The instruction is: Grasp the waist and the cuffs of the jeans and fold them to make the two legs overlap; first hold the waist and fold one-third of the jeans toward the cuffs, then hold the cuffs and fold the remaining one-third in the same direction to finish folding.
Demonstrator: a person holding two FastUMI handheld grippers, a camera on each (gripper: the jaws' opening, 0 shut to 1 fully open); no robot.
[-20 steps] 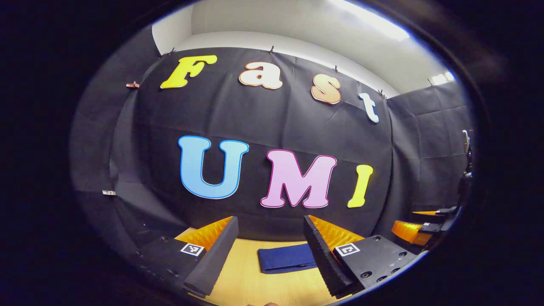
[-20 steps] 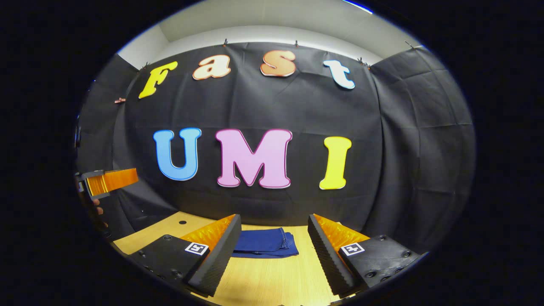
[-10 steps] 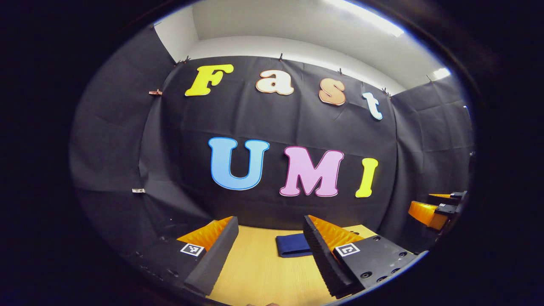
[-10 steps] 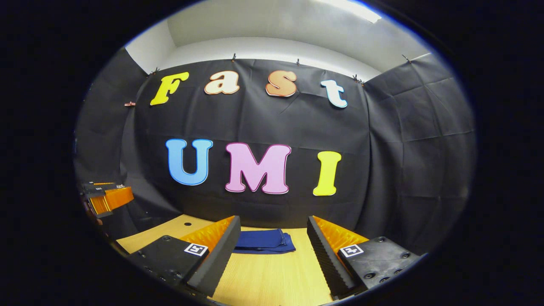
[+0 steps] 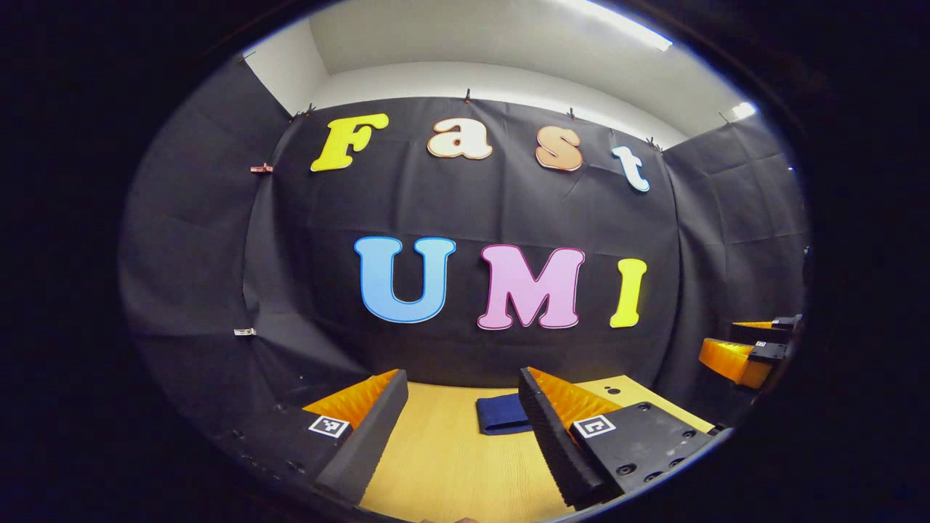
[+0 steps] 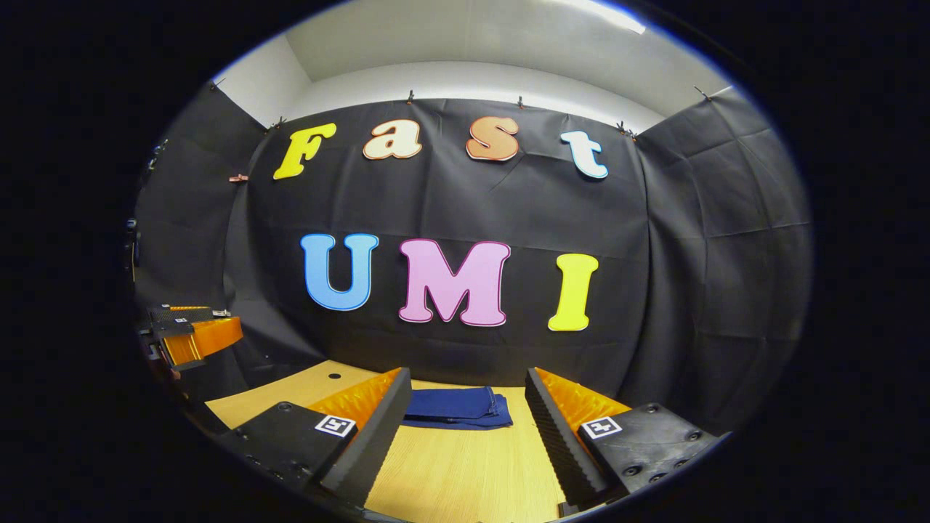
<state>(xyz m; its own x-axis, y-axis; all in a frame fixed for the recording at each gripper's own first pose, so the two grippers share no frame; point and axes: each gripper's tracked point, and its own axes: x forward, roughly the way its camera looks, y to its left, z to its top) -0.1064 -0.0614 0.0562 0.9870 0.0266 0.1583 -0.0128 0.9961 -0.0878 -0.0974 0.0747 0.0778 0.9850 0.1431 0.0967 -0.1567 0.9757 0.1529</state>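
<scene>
Hovering level above the table (image 6: 465, 472), both grippers' jaws agape, folded jeans (image 6: 456, 407) ahead.

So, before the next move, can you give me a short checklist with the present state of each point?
1. Jeans folded into a compact stack: ok, they lie as a small layered bundle on the table.
2. Jeans free of both grippers: ok, nothing touches them.
3. Left gripper jaws: ok, open and empty, held above the table.
4. Right gripper jaws: ok, open and empty, also above the table.
5. Edges of the stack aligned: cannot tell, the bundle is far off and partly hidden behind a finger in both views.
6. Further fold needed: cannot tell for sure, though the stack looks finished.
</scene>
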